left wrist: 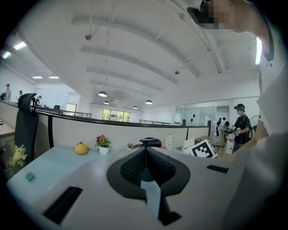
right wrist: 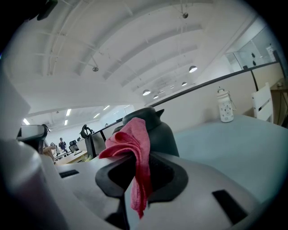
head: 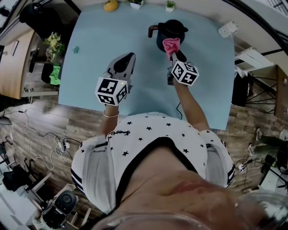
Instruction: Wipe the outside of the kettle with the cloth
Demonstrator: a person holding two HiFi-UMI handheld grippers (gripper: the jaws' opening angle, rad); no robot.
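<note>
A black kettle (head: 170,30) stands near the far edge of the light blue table (head: 94,54). My right gripper (head: 173,55) is shut on a pink cloth (head: 171,45), which rests against the kettle's near side. In the right gripper view the pink cloth (right wrist: 133,155) hangs out of the jaws, with the kettle (right wrist: 155,132) right behind it. My left gripper (head: 127,60) hovers over the table to the kettle's left, shut and empty. In the left gripper view only the kettle's lid (left wrist: 150,142) peeks over that gripper (left wrist: 146,155).
A yellow fruit (head: 110,5) and two small potted plants (head: 136,3) line the table's far edge. A white power strip (head: 227,29) lies at the far right corner. A small teal object (head: 75,49) sits at the left. Cables cross the wooden floor.
</note>
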